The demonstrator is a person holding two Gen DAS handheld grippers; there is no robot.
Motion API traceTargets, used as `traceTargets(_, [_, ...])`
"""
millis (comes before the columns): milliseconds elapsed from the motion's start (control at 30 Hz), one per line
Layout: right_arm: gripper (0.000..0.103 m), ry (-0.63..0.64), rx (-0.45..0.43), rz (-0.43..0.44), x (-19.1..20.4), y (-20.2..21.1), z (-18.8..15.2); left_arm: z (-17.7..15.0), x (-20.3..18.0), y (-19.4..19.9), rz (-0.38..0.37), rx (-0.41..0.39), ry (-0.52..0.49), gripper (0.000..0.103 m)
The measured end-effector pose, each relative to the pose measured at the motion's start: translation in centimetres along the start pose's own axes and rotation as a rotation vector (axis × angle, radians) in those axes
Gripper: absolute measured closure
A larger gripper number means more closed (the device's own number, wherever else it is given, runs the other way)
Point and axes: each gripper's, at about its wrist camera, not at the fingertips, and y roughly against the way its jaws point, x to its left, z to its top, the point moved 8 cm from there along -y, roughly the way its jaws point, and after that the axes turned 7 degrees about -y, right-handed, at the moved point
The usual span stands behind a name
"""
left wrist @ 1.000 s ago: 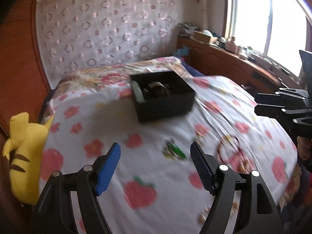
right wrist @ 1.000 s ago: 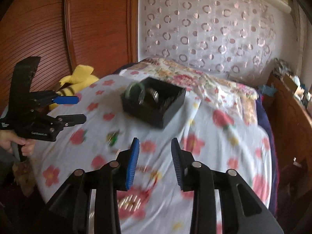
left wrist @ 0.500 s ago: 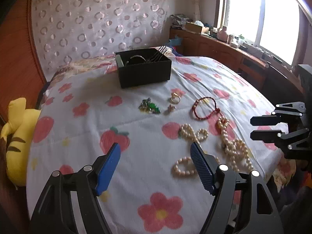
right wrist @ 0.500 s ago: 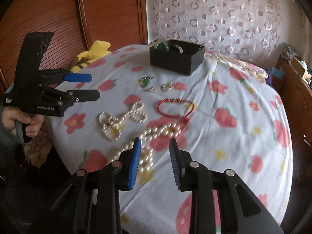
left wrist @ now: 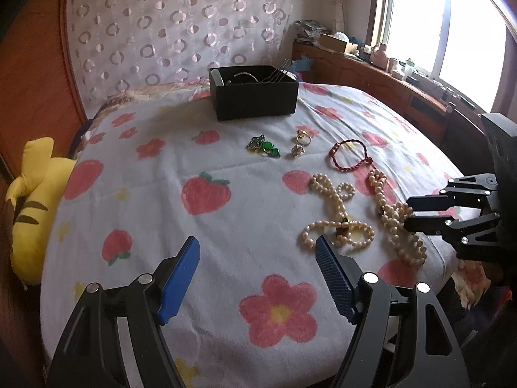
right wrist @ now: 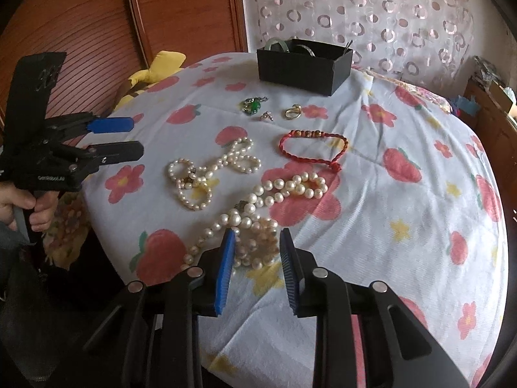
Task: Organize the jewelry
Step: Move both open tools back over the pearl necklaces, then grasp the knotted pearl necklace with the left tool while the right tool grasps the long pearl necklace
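Observation:
A black box with a few pieces inside sits at the far side of the flowered bed cover. Before it lie a green pendant, a gold ring, a small silver piece, a red cord bracelet, a small pearl strand and a big pearl necklace. My left gripper is open and empty, near the small strand. My right gripper is open, low over the big necklace's near end.
A yellow plush toy lies at the bed's left edge beside the wooden headboard. A wooden counter with clutter runs under the window to the right. A patterned curtain hangs behind the bed.
Both grippers have pulled back and lowered toward the near edge of the bed, so the jewelry came into view. The right gripper now hovers over the big pearl necklace. Both stay open.

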Motion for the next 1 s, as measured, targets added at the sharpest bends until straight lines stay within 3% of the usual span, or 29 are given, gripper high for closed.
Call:
traceTargets(367, [0.073,-0.017,0.033,0.018,-0.1,-0.5,-0.1,-0.2,-0.5,-0.1,-0.018,-0.007,0.005,0.032])
traceTargets(467, [0.082,-0.012,0.022,0.020,0.0,-0.3,0.0,-0.3,-0.7,-0.3,-0.022,-0.003,0.005,0.032])
traceTargets(500, [0.095,-0.009,0.013,0.019,0.0,-0.1,0.2,-0.4,-0.8,-0.4,-0.023,-0.001,0.005,0.032])
traceTargets(700, [0.095,0.001,0.003,0.008,-0.4,0.6,-0.1,-0.2,-1.3,-1.0,-0.033,0.008,-0.008,0.032])
traceTargets(900, [0.095,-0.016,-0.062,-0.036,-2.1,3.1,0.6,0.4,-1.9,-1.8,-0.050,0.018,-0.027,0.032])
traceTargets(967, [0.095,-0.016,-0.081,-0.062,-2.9,4.0,1.0,0.7,-2.2,-2.2,-0.056,0.022,-0.039,0.036])
traceTargets(1000, [0.095,-0.015,-0.087,-0.075,-3.2,4.3,1.0,0.8,-2.2,-2.5,-0.060,0.027,-0.044,0.044])
